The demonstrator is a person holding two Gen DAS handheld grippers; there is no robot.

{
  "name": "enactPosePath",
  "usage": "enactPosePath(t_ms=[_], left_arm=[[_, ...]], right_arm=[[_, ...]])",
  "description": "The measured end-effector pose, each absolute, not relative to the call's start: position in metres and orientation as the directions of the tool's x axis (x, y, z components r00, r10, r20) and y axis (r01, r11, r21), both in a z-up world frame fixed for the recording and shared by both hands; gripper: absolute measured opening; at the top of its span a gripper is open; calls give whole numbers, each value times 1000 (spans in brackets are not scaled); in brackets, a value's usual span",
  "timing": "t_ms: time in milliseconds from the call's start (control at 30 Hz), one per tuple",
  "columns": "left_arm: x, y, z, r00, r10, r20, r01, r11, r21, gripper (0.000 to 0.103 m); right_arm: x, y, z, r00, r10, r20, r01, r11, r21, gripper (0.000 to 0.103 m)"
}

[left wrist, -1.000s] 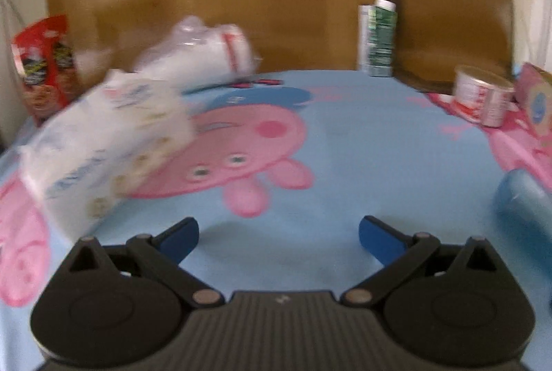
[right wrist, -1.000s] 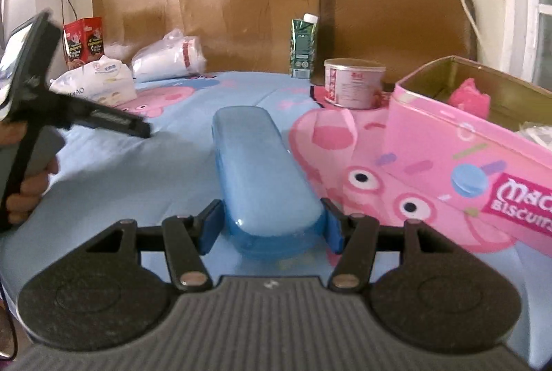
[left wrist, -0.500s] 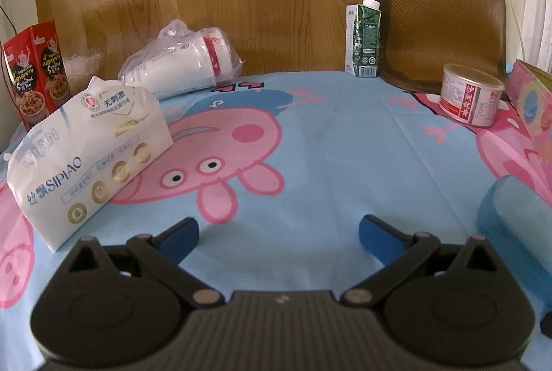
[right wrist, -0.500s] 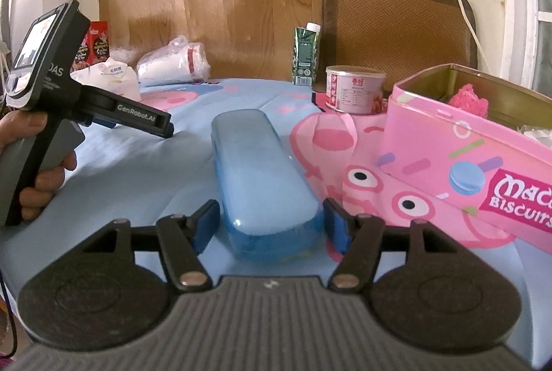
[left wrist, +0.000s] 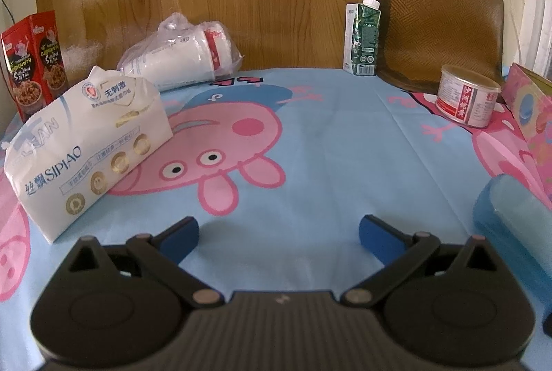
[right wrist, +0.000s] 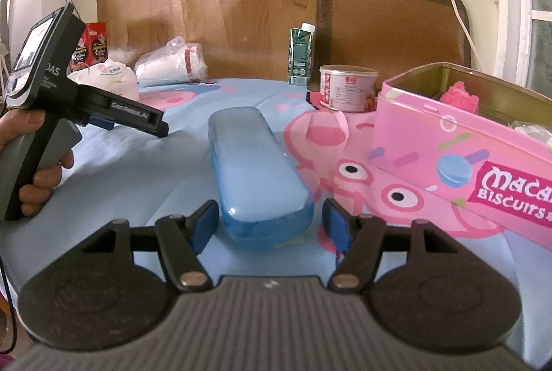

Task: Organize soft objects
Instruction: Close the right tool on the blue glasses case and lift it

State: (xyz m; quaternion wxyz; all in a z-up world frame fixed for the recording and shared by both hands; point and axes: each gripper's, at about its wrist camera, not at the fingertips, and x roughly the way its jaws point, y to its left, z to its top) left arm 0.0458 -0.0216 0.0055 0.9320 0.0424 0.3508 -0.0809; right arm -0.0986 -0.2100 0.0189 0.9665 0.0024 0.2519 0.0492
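While pink biscuit tin (right wrist: 448,143) holds pink fluffy item (right wrist: 460,95) | right hand-held gripper (right wrist: 270,224) unclamped astride blue case (right wrist: 255,171) | left hand-held gripper (left wrist: 278,233) wide, empty

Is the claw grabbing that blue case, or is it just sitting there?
Nothing is held. The right gripper is open around the near end of the blue case, pads apart from it. The left gripper is open and empty.

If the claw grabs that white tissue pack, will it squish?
Probably yes. The tissue pack has a crinkly plastic wrapper with soft, puffy corners, so it would likely dent and feel light. It stands on a narrow edge, so a push might tip it. The wrapper looks shiny, maybe slippery.
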Motion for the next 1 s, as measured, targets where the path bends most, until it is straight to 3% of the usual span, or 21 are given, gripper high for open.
enactPosePath(t_ms=[200, 300, 467, 533, 600, 667, 767, 1000], left_arm=[[24, -16, 13, 717, -190, -671, 212, 976, -51, 98], [14, -20, 27, 663, -343, -666, 290, 937, -194, 93], [4, -50, 41, 544, -520, -658, 419, 848, -324, 89], [9, -63, 35, 482, -557, -676, 442, 821, -362, 77], [14, -75, 26, 423, -594, -684, 450, 793, -410, 73], [20, -82, 24, 380, -654, -654, 470, 745, -473, 60], [18, -95, 37, 394, -645, -654, 502, 748, -435, 55], [3, -156, 98, 411, -702, -581, 679, 661, -319, 50]], right_arm=[[-101, -213, 18, 868, 89, -489, -85, 996, 31, 70], [-100, -212, 18, 868, 89, -489, -87, 996, 27, 73], [-100, -210, 19, 870, 90, -484, -95, 995, 15, 74], [-100, -212, 19, 871, 100, -481, -104, 994, 18, 74], [-100, -211, 17, 872, 109, -478, -115, 993, 16, 59], [-98, -211, 18, 873, 115, -474, -122, 992, 17, 59], [-99, -213, 25, 883, 137, -449, -130, 990, 47, 55], [-111, -226, 70, 957, 112, -269, -112, 994, 16, 54]])
